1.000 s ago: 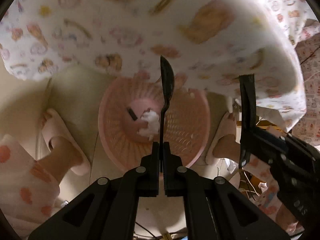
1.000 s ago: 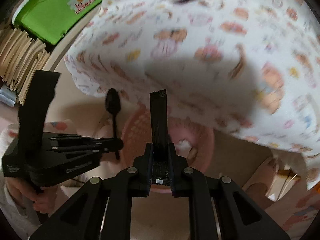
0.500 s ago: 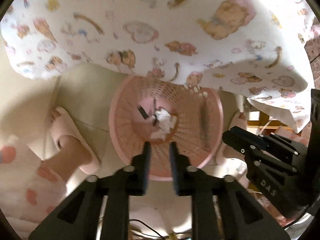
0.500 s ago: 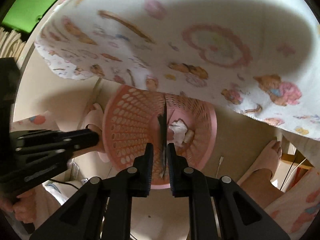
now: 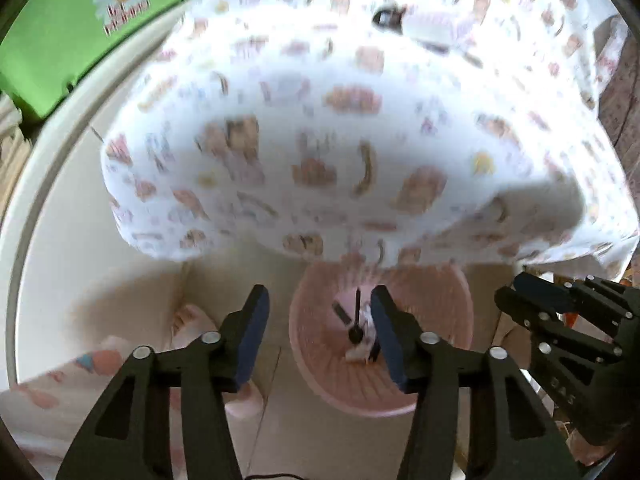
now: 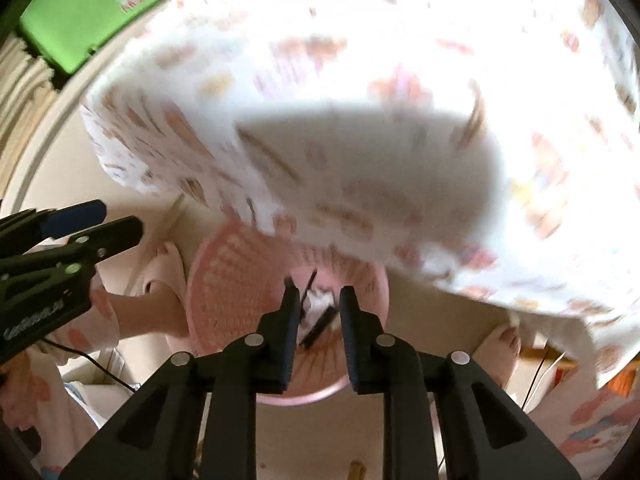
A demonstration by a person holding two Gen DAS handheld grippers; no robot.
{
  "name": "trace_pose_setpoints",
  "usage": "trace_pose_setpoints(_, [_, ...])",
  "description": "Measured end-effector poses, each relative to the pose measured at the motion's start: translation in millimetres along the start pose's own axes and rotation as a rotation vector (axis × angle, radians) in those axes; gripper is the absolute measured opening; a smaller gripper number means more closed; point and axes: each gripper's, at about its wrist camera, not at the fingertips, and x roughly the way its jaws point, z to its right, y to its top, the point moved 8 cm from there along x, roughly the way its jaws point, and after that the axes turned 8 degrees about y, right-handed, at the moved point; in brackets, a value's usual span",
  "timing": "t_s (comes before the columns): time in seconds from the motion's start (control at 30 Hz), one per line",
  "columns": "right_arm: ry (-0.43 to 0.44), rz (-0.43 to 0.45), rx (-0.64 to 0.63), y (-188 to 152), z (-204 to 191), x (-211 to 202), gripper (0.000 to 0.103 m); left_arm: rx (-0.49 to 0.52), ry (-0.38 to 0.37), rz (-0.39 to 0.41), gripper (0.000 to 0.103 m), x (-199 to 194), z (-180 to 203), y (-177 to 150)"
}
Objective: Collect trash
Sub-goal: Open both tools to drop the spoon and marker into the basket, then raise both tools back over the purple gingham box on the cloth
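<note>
A pink slotted basket [image 5: 432,376] stands on the floor under the table edge; it also shows in the right wrist view [image 6: 224,288]. Inside lie a black plastic spoon [image 5: 356,316], a white crumpled tissue [image 5: 366,344] and a black strip [image 6: 318,328]. My left gripper [image 5: 318,316] is open and empty above the basket. My right gripper [image 6: 316,300] is open and empty above the basket too. On the table far away lie a dark object [image 5: 388,16] and a pale wrapper [image 5: 436,28].
A table with a bear-print white cloth [image 5: 320,140] overhangs the basket. A green box with a daisy [image 5: 80,28] sits at the back left. The person's slippered feet [image 6: 160,280] stand on both sides of the basket.
The spoon held by my left gripper and the black strip held by my right gripper dropped into the basket. Both grippers opened and tilted up toward the table.
</note>
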Motion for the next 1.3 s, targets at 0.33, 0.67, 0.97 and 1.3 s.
trace_pose_setpoints(0.33, [-0.043, 0.232, -0.033, 33, 3, -77, 0.029, -0.016, 0.056, 0.237, 0.088, -52, -23, 46])
trace_pose_setpoints(0.67, [-0.106, 0.355, -0.057, 101, 28, -138, 0.056, 0.095, 0.073, 0.341, 0.102, -92, -6, 118])
trace_pose_setpoints(0.97, [-0.124, 0.371, -0.063, 151, 65, -141, 0.071, 0.145, -0.028, 0.382, 0.102, -67, 23, 171])
trace_pose_setpoints(1.3, [-0.143, 0.312, 0.057, 164, 117, -104, 0.071, 0.166, -0.103, 0.284, 0.100, -3, 52, 202])
